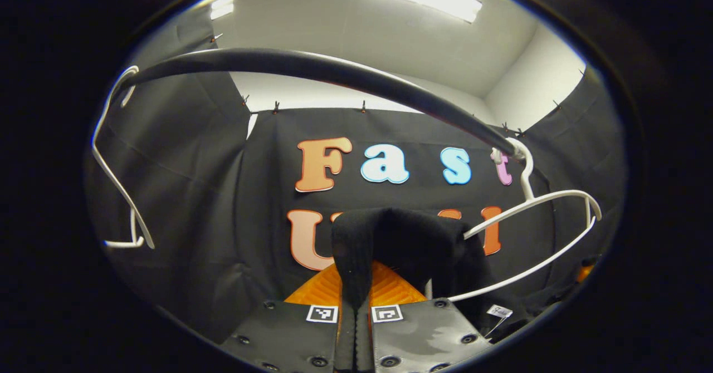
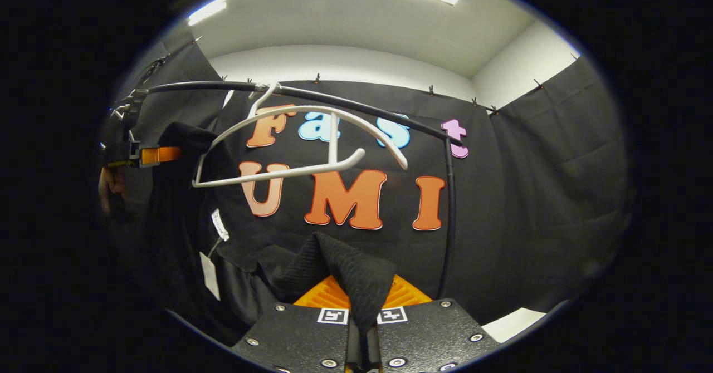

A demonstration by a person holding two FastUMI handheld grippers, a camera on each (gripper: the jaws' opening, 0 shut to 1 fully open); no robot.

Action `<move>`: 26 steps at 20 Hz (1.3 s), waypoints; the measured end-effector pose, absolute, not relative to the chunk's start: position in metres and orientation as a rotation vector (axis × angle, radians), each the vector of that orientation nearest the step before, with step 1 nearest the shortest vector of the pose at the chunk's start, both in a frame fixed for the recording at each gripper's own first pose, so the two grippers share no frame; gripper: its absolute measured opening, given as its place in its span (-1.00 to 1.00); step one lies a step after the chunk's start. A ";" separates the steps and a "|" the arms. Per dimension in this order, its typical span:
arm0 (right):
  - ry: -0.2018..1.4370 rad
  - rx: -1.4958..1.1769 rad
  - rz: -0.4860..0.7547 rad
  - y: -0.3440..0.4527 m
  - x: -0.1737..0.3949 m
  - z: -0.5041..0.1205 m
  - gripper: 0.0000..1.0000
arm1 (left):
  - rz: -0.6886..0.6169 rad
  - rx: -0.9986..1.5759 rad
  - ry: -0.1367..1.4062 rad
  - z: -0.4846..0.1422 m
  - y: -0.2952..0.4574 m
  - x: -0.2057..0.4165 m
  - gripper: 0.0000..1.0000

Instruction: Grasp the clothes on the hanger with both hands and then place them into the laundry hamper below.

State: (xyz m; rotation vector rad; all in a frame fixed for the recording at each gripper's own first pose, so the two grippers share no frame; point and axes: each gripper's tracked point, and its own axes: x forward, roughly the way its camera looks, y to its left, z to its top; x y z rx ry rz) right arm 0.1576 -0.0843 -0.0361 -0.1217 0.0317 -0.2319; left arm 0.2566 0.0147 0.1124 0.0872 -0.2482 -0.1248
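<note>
In the left gripper view, the left gripper (image 1: 355,306) has its two fingers pressed together on a fold of the black garment (image 1: 401,239), which rises out of the pinch and drapes over to the right. Just beyond it, the white hanger (image 1: 529,239) hangs by its hook from the dark rail (image 1: 312,69), which arcs across the top of the view; the hanger's near arm passes behind the raised cloth, so whether the cloth is still resting on that arm is hard to tell. A small tag (image 1: 499,310) dangles from the garment low at the right. A second white hanger (image 1: 120,183) hangs at the far left end of the rail, well apart from the first. In the right gripper view, the right gripper (image 2: 362,328) is likewise clamped on a ridge of the black garment (image 2: 345,270), the fabric standing up in a peak between the fingers. From there the cloth runs left and up to the other gripper (image 2: 142,155), which appears at the left edge beside a hand (image 2: 111,186). A white hanger (image 2: 301,145) hangs tilted from the rail (image 2: 345,103) above the garment, its arms bare on the right side. Two white tags (image 2: 214,250) hang from the cloth on the left.
</note>
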 end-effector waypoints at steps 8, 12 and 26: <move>0.028 -0.111 -0.144 -0.048 0.161 -0.037 -1.00 | -0.067 0.027 -0.173 0.092 0.063 0.278 -0.86; 0.041 -0.115 -0.098 -0.029 0.163 -0.048 -1.00 | -0.064 0.061 -0.129 0.067 0.070 0.270 -0.87; 0.098 -0.098 0.108 0.054 0.175 -0.080 -0.92 | -0.120 -0.001 0.005 -0.008 0.055 0.199 -0.87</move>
